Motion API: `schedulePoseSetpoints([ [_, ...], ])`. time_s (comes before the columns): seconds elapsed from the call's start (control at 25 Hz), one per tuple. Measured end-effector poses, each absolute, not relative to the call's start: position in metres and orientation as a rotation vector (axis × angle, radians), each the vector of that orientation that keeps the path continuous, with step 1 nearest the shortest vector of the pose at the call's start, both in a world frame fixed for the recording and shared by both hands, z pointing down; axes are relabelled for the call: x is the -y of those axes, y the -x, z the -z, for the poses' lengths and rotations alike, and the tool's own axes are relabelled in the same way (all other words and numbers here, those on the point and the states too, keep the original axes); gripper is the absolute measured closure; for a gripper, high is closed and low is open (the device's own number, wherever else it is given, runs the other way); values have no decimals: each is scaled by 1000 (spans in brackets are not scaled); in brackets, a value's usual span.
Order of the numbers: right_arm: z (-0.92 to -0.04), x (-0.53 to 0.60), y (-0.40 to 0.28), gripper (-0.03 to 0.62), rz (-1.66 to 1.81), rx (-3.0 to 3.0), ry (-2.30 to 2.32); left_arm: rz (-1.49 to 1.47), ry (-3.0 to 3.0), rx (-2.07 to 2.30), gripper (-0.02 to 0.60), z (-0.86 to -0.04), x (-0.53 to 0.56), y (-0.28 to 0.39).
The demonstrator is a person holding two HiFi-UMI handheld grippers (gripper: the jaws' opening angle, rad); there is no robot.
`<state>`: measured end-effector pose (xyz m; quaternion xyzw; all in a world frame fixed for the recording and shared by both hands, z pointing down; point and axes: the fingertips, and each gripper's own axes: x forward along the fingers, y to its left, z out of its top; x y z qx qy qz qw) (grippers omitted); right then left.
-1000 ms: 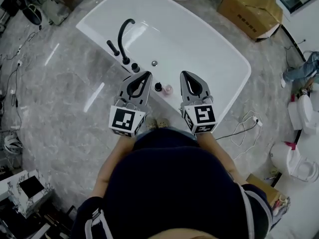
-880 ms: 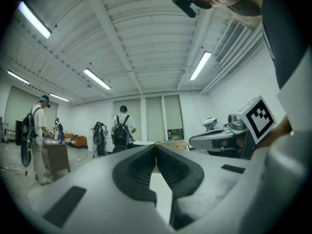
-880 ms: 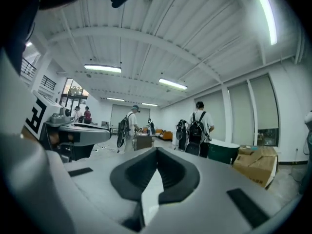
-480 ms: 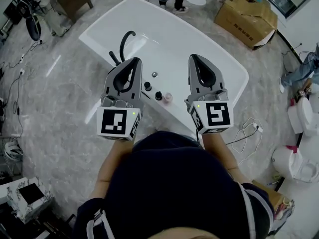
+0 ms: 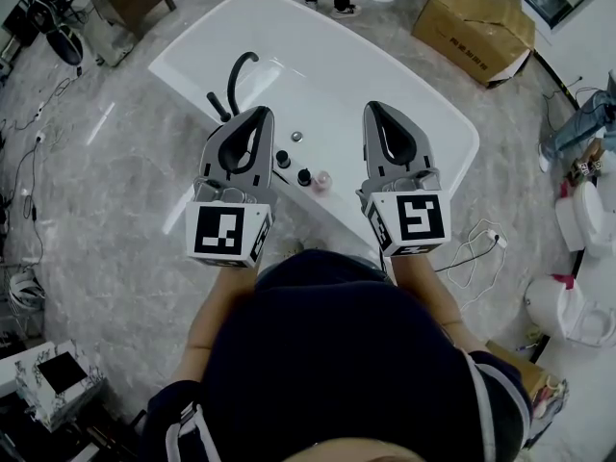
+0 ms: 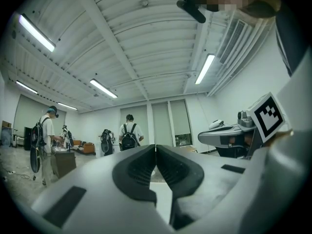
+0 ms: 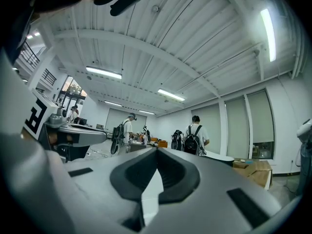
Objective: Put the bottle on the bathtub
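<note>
The small pink bottle (image 5: 322, 179) stands on the near rim of the white bathtub (image 5: 435, 114), at the centre of the frame, just beside a black knob (image 5: 304, 175). The left gripper (image 5: 262, 112) and right gripper (image 5: 373, 108) flank it in the picture, both clenched and empty.

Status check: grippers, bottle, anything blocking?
Left gripper and right gripper shut, empty. Pink bottle on bathtub rim. Black knobs beside it.

The head view looks steeply down from above the near side of the bathtub (image 5: 385, 75). Both gripper views sit close behind their jaws, facing level across the bathtub, sharing the backpacked people (image 6: 129, 135) and ceiling (image 6: 146, 43) beyond it.
</note>
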<state>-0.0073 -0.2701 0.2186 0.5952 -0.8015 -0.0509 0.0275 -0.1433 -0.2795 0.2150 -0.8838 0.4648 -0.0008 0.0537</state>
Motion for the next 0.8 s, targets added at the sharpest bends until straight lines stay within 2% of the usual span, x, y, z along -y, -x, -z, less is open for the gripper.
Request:
schedulePoseSetpoints([
  [0.8, -224, 268, -11, 568, 102, 2511, -1821, 30, 2695, -1397, 552, -219, 273, 127],
])
